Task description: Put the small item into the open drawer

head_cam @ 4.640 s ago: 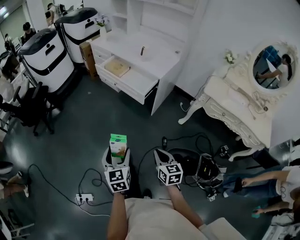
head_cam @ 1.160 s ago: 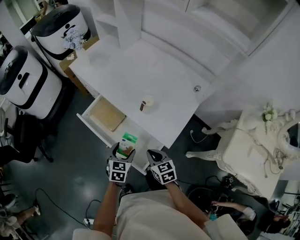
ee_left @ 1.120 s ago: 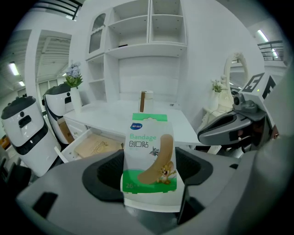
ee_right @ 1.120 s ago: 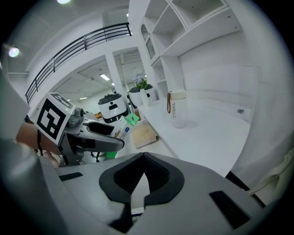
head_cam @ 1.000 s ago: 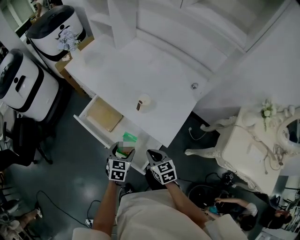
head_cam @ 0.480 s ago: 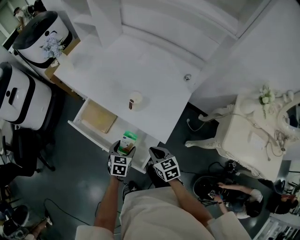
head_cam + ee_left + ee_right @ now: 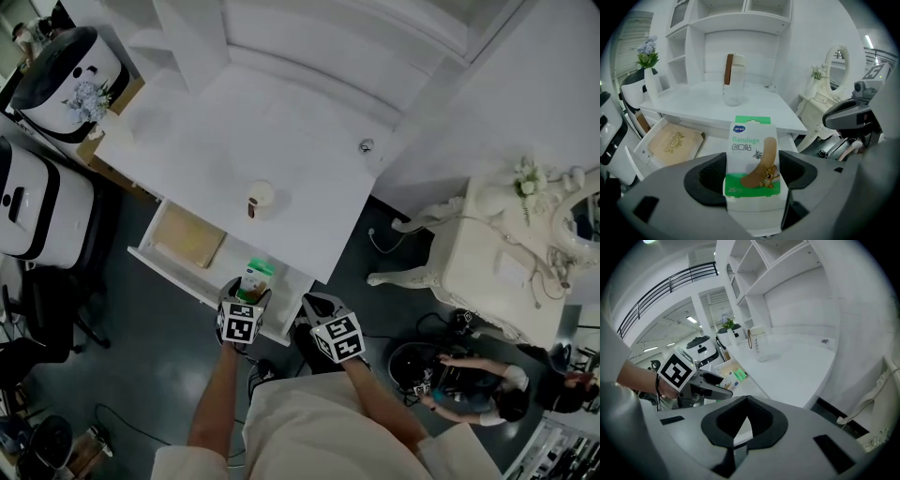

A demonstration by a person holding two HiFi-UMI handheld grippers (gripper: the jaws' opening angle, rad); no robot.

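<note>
Pinching a flat glossy bandage box (image 7: 752, 150), left gripper (image 7: 753, 174) jaws; right gripper (image 7: 746, 404) jaws pressed together.

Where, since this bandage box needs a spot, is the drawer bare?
Bare: the drawer, its right part, between the tan box and its right wall, by the held bandage box. Crowded: the left part, filled by the tan box.

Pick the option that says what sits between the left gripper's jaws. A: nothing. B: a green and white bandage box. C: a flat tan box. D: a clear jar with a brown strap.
B: in the left gripper view, the left gripper has its jaws closed on the bandage box, while the jar stands on the desktop and the tan box lies in the drawer.
</note>
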